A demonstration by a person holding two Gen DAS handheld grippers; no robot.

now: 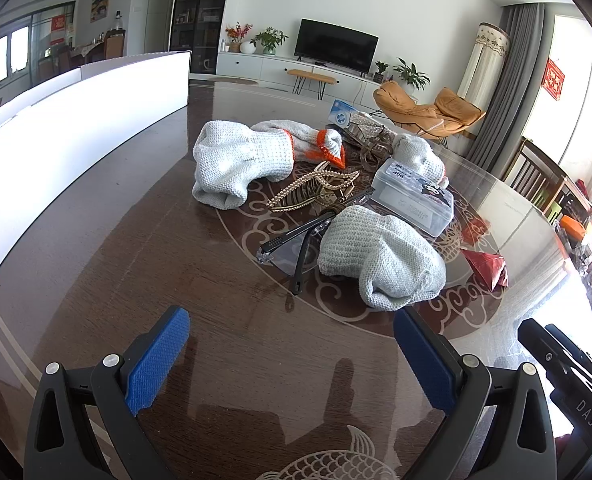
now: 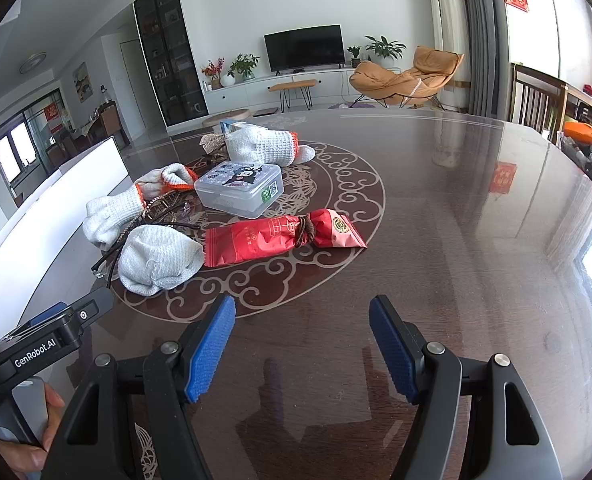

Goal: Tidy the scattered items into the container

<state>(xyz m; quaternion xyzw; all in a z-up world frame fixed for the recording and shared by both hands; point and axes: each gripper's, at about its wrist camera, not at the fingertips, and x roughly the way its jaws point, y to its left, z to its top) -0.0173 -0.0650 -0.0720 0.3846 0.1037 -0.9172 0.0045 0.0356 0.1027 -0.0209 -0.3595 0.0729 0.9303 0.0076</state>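
Scattered items lie in a pile on the dark round table (image 1: 135, 264): several grey knit gloves (image 1: 380, 260) (image 2: 157, 258), some with orange cuffs (image 1: 239, 160), black safety glasses (image 1: 296, 240), a gold beaded hair clip (image 1: 316, 188), a clear plastic box (image 1: 414, 196) (image 2: 241, 188) with a cartoon label, and a red packet (image 2: 279, 236). A white container (image 1: 75, 132) (image 2: 47, 216) stands to the left. My left gripper (image 1: 291, 360) is open and empty, short of the pile. My right gripper (image 2: 302, 344) is open and empty, in front of the red packet.
A blue-and-white carton (image 1: 342, 112) and a sparkly bag (image 1: 372, 130) lie behind the pile. A hand (image 2: 27, 432) holds the left gripper's handle at the lower left of the right wrist view. Chairs (image 2: 536, 100) stand at the table's right.
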